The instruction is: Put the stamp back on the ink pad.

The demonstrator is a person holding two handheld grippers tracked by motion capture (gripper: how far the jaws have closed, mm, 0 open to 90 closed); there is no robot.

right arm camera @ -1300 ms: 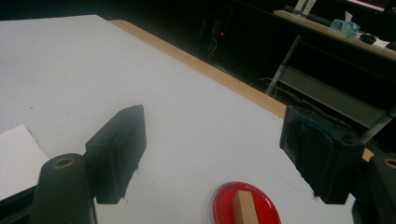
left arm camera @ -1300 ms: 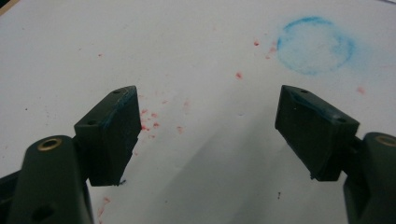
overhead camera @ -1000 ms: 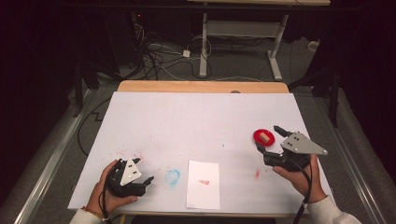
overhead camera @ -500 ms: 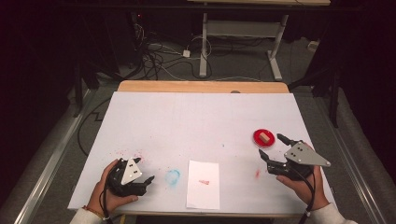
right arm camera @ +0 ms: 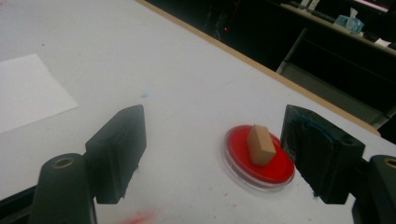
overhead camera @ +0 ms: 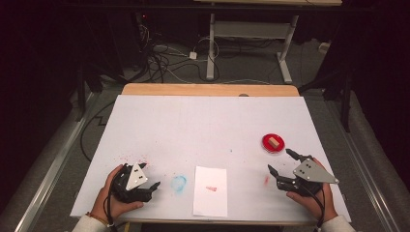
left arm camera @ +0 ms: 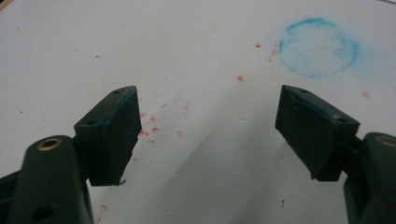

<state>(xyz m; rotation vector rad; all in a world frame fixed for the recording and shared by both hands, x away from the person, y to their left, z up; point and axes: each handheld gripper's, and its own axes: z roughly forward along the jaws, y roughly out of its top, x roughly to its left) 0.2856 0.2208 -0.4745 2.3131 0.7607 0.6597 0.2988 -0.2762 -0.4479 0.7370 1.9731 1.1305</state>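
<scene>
A small tan block (overhead camera: 274,141) (right arm camera: 259,144) lies in a round red dish (overhead camera: 272,145) (right arm camera: 243,163) at the right of the white table. My right gripper (overhead camera: 280,164) (right arm camera: 215,156) is open, held just in front of the dish and apart from it, nothing between its jaws. A white paper sheet (overhead camera: 211,190) (right arm camera: 28,93) with a small red mark lies at the front middle. My left gripper (overhead camera: 152,186) (left arm camera: 208,130) is open low over the table at the front left, empty, near a blue ring stain (overhead camera: 179,183) (left arm camera: 319,47).
Red specks (left arm camera: 154,126) dot the table surface (overhead camera: 203,125) by the left gripper, and a red smear (overhead camera: 266,180) lies by the right one. Beyond the table's wooden far edge (overhead camera: 208,89) are cables and desk legs (overhead camera: 210,48) on a dark floor.
My right gripper has drawn back toward the front edge, away from the red dish. The tan block now lies in the dish. The left gripper has stayed put.
</scene>
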